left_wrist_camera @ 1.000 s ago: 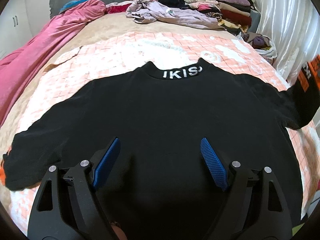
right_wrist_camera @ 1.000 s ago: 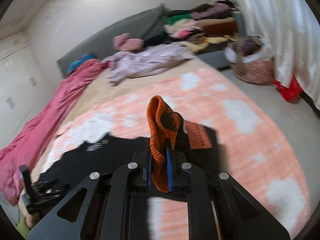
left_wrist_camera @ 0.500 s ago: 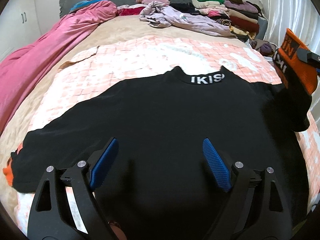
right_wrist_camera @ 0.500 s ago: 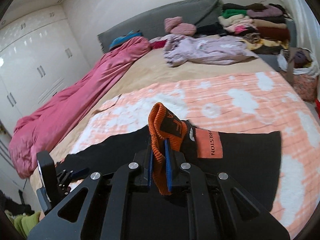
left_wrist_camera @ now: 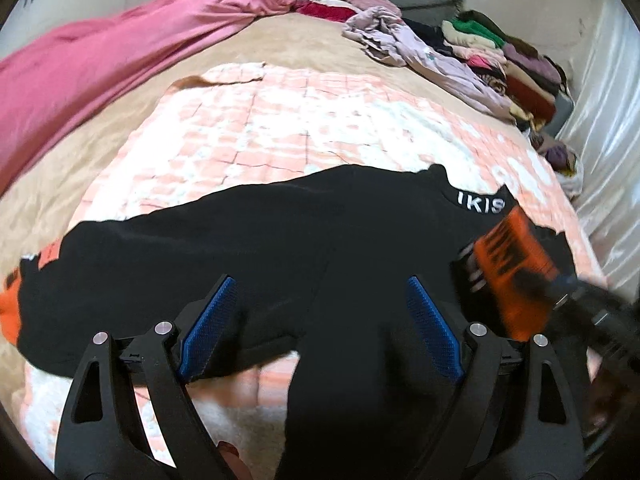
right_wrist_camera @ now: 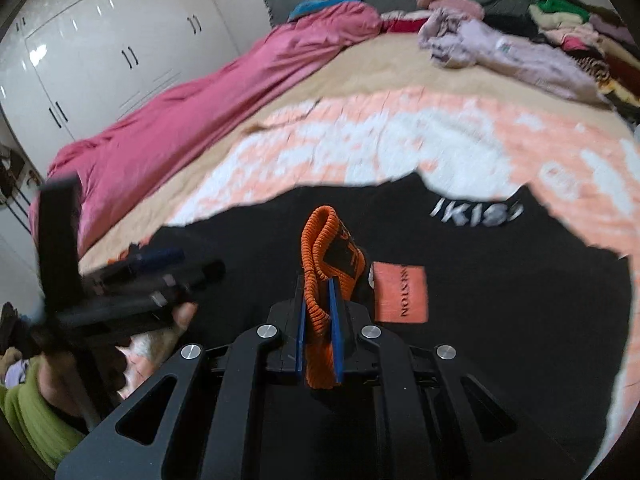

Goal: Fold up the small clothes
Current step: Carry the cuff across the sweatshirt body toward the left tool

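Mid-fold: right tool (right_wrist_camera: 319, 312) clamped on orange cuff (right_wrist_camera: 320, 240), crossing black shirt (right_wrist_camera: 500, 320); left tool (left_wrist_camera: 320, 320) wide open, empty. Next: lay sleeve toward nine o'clock.

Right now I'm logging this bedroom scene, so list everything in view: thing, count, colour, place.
black top: one, black with white collar lettering, spread on the blanket.
orange cuff: one, orange ribbed knit, end of the top's sleeve, lifted over the body.
orange patch: one, orange, on that sleeve.
blanket: one, peach and white, under the top.
pink duvet: one, bunched along the bed's left side.
lilac garment: one, crumpled, far end.
stacked clothes: one pile, mixed colours, far right.
wardrobe: one, white, left wall.
left gripper: fingers open, blue pads, above the hem.
right gripper: fingers clamped on the cuff.
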Motion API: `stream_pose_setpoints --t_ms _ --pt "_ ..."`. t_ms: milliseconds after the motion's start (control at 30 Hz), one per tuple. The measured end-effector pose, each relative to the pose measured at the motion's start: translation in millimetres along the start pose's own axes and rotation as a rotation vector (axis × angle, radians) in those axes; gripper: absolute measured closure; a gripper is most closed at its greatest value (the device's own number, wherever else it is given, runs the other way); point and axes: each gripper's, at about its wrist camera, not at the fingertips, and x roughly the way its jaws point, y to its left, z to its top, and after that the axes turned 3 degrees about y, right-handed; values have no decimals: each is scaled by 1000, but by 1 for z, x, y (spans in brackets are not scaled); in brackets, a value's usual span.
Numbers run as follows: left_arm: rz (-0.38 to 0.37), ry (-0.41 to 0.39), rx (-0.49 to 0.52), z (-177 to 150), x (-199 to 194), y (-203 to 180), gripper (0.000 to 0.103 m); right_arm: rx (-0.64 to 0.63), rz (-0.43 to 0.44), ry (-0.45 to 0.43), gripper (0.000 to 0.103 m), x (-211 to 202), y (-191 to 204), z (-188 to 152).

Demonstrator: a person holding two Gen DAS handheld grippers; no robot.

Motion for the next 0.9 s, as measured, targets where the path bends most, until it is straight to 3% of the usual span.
stream_pose_setpoints --t_ms 100,167,200,267,300,433,533,633,767,900 --pt "-54 18 -31 3 3 4 28 -9 24 26 89 18 4 -8" --pt "-97 37 -42 5 8 1 30 -15 40 31 73 21 4 -12" --pt "-103 44 -43 4 9 0 32 -11 49 30 71 22 3 -13" --pt "-126 71 -42 5 15 -6 36 20 46 28 48 16 -3 -15" --pt "-141 96 -44 6 21 -9 40 45 45 17 46 9 -10 -15" --pt "-192 162 -23 3 35 -26 48 96 9 -42 44 -28 -41 -17" --pt "-274 217 -43 0 44 -34 48 143 -85 -96 32 -68 -79 -21" --pt "-308 218 -64 0 46 -38 47 186 -133 -130 32 -102 -108 -25" --pt "-332 242 -88 2 50 -41 46 227 -263 -154 32 -170 -154 -26" --pt "-362 205 -98 9 40 -34 31 303 -288 -187 29 -253 -188 -11"
